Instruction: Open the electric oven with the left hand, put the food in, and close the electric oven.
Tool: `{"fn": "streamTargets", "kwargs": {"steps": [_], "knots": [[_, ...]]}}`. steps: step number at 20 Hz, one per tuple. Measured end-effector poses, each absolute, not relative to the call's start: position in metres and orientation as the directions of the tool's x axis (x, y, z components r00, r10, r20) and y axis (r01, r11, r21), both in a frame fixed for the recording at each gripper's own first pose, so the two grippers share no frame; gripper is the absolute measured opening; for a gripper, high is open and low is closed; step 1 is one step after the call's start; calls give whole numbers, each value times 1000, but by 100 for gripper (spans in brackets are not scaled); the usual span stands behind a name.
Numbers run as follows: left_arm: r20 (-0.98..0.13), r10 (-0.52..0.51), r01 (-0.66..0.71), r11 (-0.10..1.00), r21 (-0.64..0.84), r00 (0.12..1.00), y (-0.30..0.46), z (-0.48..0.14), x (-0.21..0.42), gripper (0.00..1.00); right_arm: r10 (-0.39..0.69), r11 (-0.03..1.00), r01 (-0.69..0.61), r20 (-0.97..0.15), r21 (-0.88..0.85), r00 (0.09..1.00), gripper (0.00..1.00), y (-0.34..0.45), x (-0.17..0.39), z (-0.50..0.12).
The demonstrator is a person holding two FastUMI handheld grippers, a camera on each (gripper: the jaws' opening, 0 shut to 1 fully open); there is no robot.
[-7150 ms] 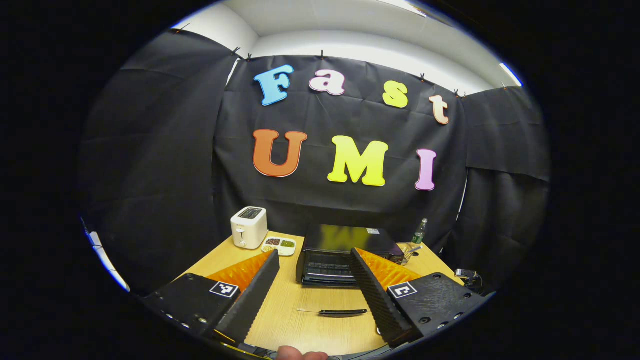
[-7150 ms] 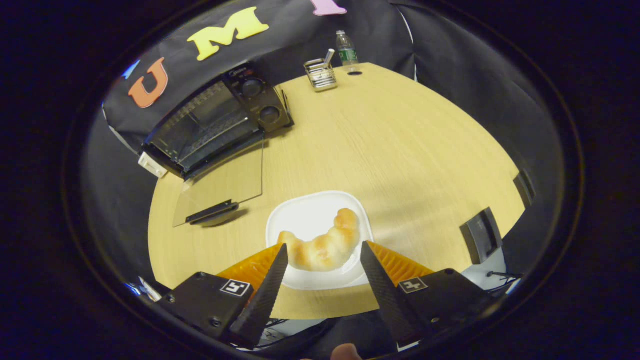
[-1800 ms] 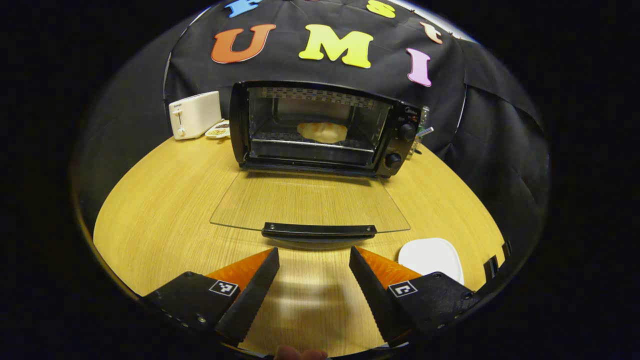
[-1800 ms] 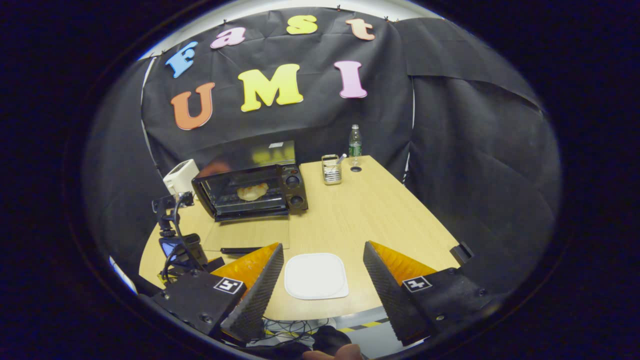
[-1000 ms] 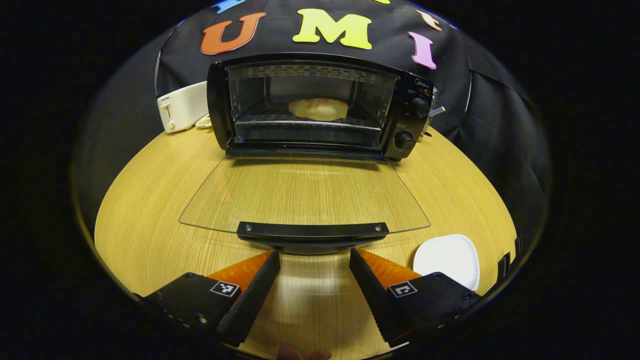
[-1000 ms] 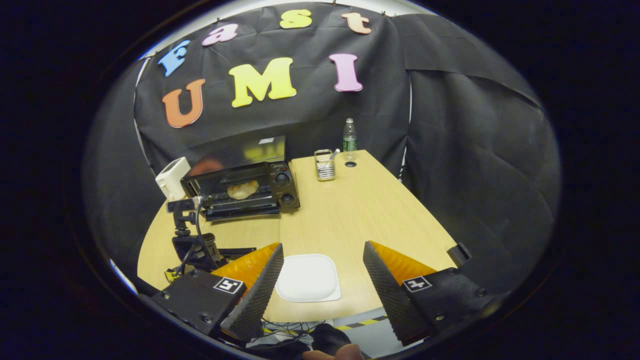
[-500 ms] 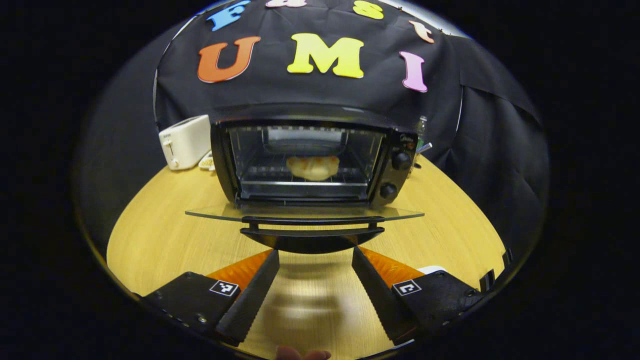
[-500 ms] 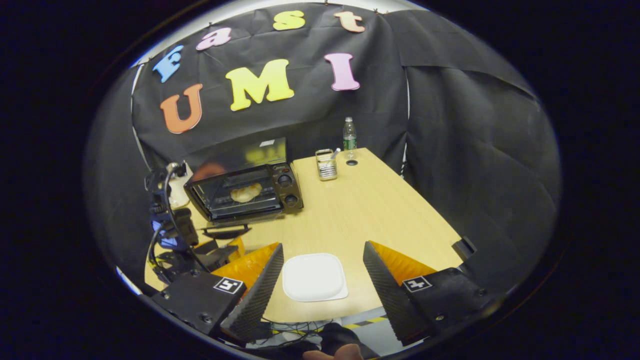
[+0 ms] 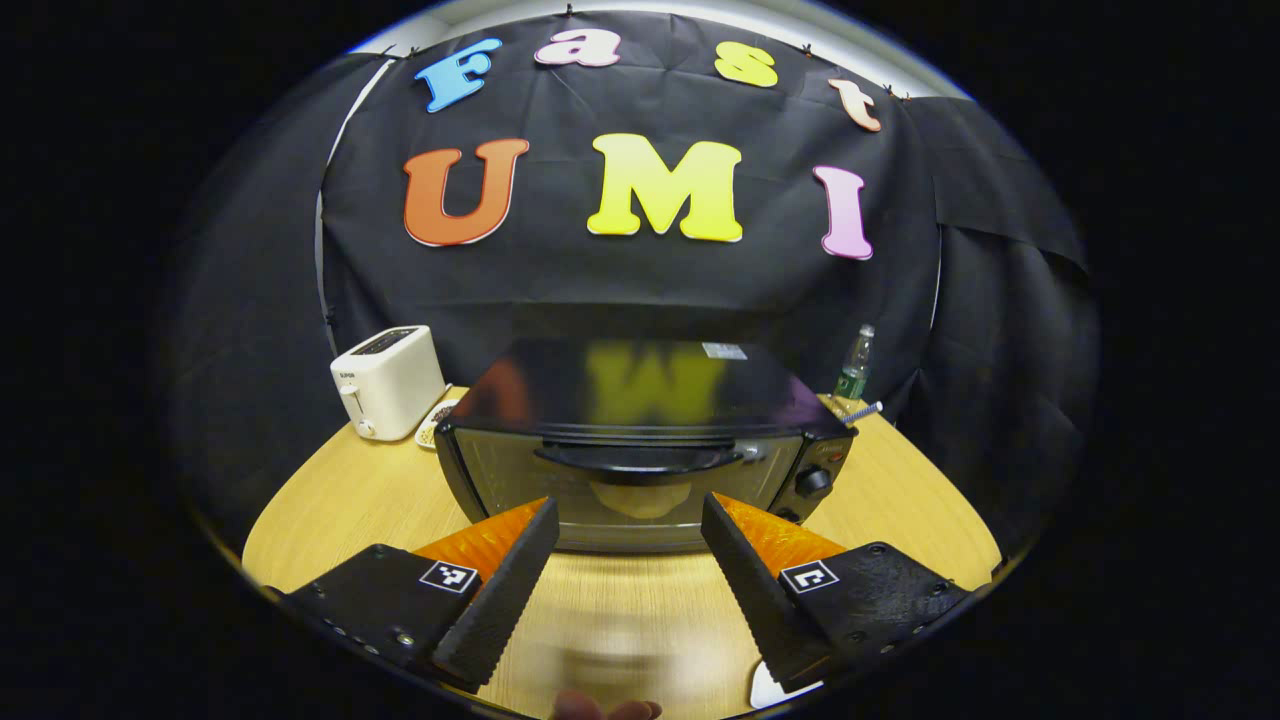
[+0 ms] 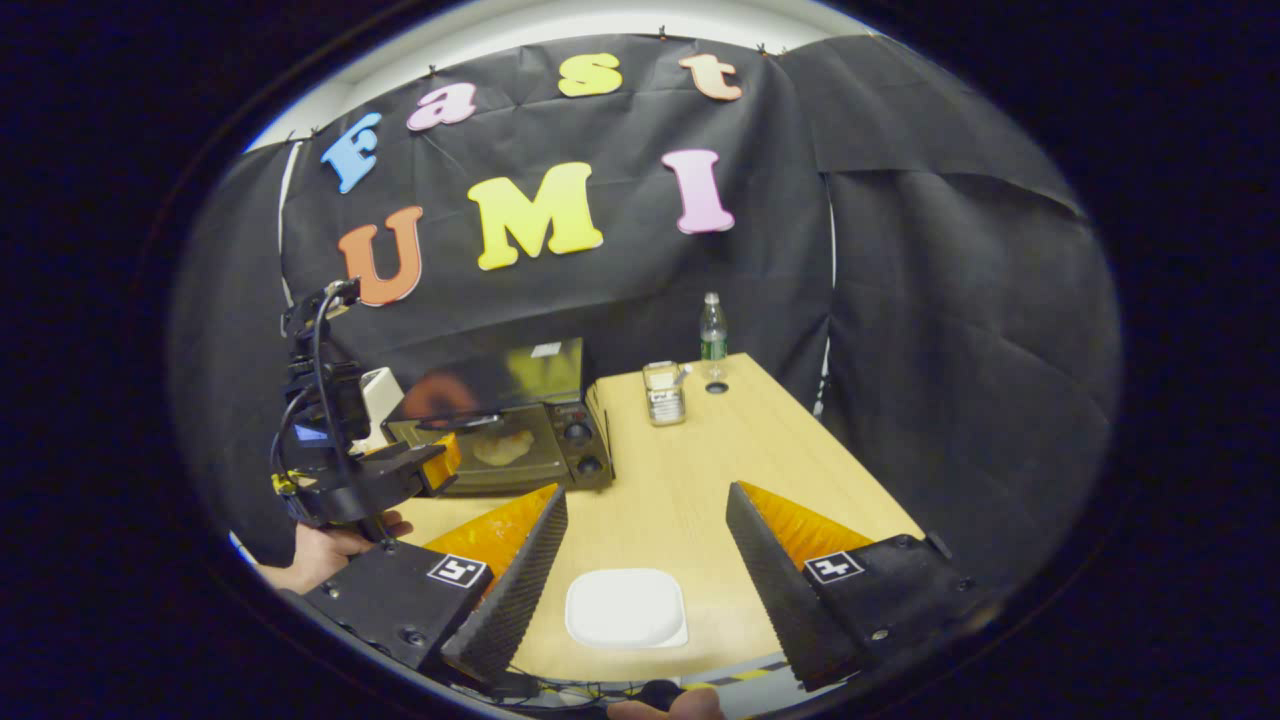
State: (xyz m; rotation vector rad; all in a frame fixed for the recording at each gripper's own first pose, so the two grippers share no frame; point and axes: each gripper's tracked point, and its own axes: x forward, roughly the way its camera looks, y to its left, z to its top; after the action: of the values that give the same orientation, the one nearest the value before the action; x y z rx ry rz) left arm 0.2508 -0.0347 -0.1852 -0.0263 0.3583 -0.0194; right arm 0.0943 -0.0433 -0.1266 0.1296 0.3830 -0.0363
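- Two tools are up over the counter (image 10: 700,480), and both have their fingers spread wide with nothing between them.
- Straight ahead of the left tool (image 9: 628,560) stands the oven (image 9: 640,440), its glass door (image 9: 620,490) upright against the front and the handle (image 9: 640,458) just above and beyond the fingertips; I cannot tell whether the tool touches the door.
- Food (image 9: 640,497) shows pale through the glass, inside the oven, so to my eye the loading is done and the closing is at or near its end.
- Seen from the right tool's camera, the left tool (image 10: 400,470) sits level at the oven front, a hand (image 10: 330,550) under it; I judge that height suits pushing the door flat.
- My guess is the spread fingers are for nudging the door, not pinching it.
- Below the right tool (image 10: 645,570), between its fingers, lies a bare white plate (image 10: 626,608) near the counter's front edge; that tool hangs well back from the oven, out of the left one's way.
- Left of the oven is a white toaster (image 9: 388,380) with a small dish (image 9: 436,424) beside it.
- Off to the right, behind the oven, stand a bottle (image 9: 855,370) and a wire holder (image 10: 663,393), well apart from the door.
- Nothing I can see lies between the left tool and the door.
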Motion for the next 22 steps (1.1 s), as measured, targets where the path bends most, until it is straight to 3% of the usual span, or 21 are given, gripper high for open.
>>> {"fn": "streamTargets", "kwargs": {"steps": [5, 10, 14, 22], "knots": [[-209, -12, 7, 1000, -24, 978, -35, -102, 236, 94, 78, 995, -59, -251, 81, 965, 97, -32, 141, -80], [-74, -3, 2, 1000, -22, 997, -20, -23, 192, 94, 137, 989, -127, -148, 74, 979, 97, -6, 152, -37], [-8, 10, -10, 999, -32, 1000, 3, 13, 131, 94, 155, 987, -151, -99, 53, 983, 96, 20, 126, -13], [10, 8, -7, 998, -61, 1000, 44, 28, 17, 93, 167, 986, -166, -71, 23, 983, 97, 69, 28, -1]]}}
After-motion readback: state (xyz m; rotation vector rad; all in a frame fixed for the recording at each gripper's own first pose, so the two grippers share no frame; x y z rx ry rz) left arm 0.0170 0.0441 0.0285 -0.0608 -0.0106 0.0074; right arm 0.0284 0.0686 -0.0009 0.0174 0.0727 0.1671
